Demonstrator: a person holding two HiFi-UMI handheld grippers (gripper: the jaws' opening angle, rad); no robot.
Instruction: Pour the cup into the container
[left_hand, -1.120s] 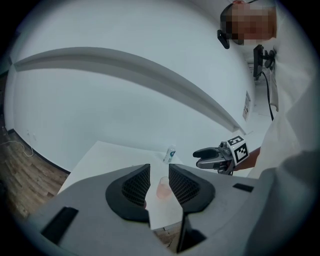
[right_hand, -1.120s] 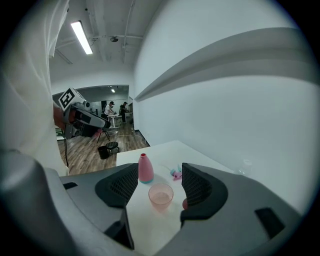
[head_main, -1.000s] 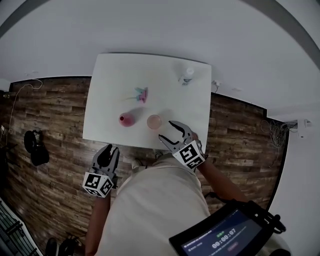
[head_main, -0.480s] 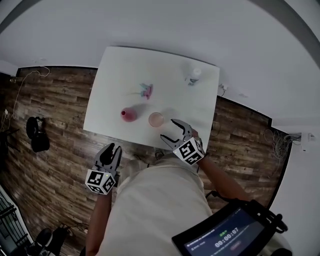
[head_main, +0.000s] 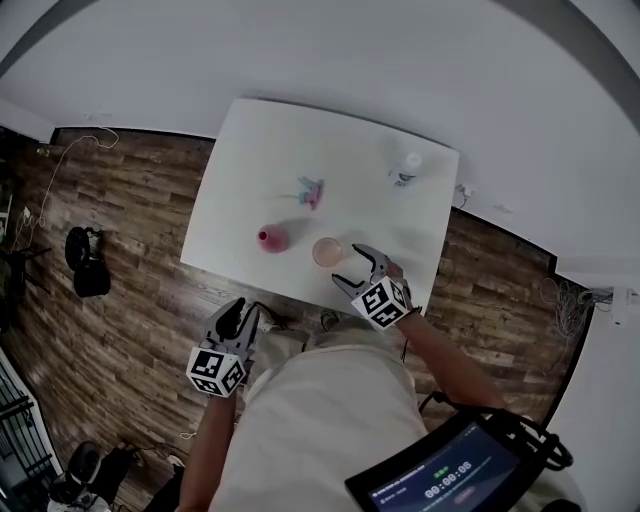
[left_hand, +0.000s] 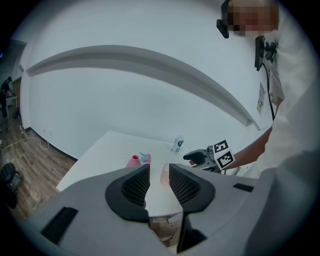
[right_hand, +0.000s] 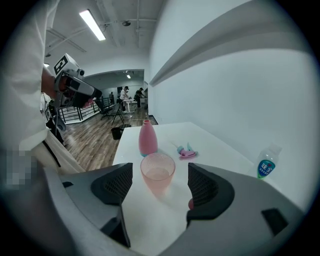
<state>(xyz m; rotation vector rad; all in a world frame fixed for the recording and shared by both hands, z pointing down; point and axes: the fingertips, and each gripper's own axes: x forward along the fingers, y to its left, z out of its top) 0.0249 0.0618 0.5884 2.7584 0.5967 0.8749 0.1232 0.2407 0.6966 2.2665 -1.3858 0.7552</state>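
Observation:
A translucent pink cup with a little liquid stands near the front edge of the white table. Left of it stands a pink bottle-shaped container. My right gripper is open just short of the cup; its jaws have just been opening and nothing is between them. My left gripper hangs off the table's front, over the floor. Its jaws stand a narrow gap apart and hold nothing. In the left gripper view the cup and container show beyond them.
A small plastic bottle with a blue label stands at the table's far right. A small pink and teal object lies behind the container. Wooden floor surrounds the table and a white wall lies behind. A black bag lies on the floor at left.
My right gripper has sunk toward the table, closer to the cup, with its jaws spread wider. The left gripper has dropped slightly. The cup and container have not moved.

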